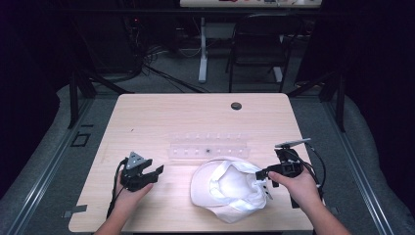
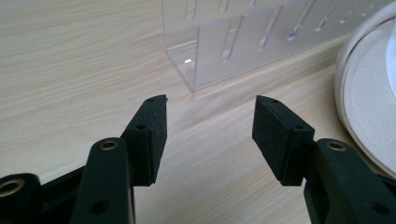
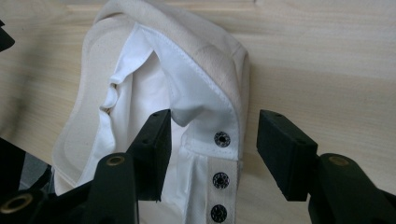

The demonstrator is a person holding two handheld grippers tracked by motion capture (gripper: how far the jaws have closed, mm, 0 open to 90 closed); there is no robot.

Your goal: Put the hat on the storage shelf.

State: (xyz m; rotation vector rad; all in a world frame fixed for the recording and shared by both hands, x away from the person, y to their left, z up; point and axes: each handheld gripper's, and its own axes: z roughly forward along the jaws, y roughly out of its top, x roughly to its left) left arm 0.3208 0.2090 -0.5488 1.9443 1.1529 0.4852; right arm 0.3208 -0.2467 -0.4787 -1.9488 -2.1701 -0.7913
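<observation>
Cap [image 1: 230, 188] upside down, strap between spread right claw [image 3: 212, 154] jaws | left claw [image 1: 152, 175] released, beside cap

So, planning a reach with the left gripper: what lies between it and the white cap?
Bare tabletop, seen in the high view, separates the left gripper from the white cap.

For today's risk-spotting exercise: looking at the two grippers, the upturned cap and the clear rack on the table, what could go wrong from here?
1. The right gripper is open astride the white cap at its snap strap; closing there may catch only the strap or lining, so the soft cap could sag or slip.
2. The clear plastic rack stands just behind the cap; lifting or dragging the cap might knock it.
3. The left gripper is open over bare table, not steadying anything.
</observation>
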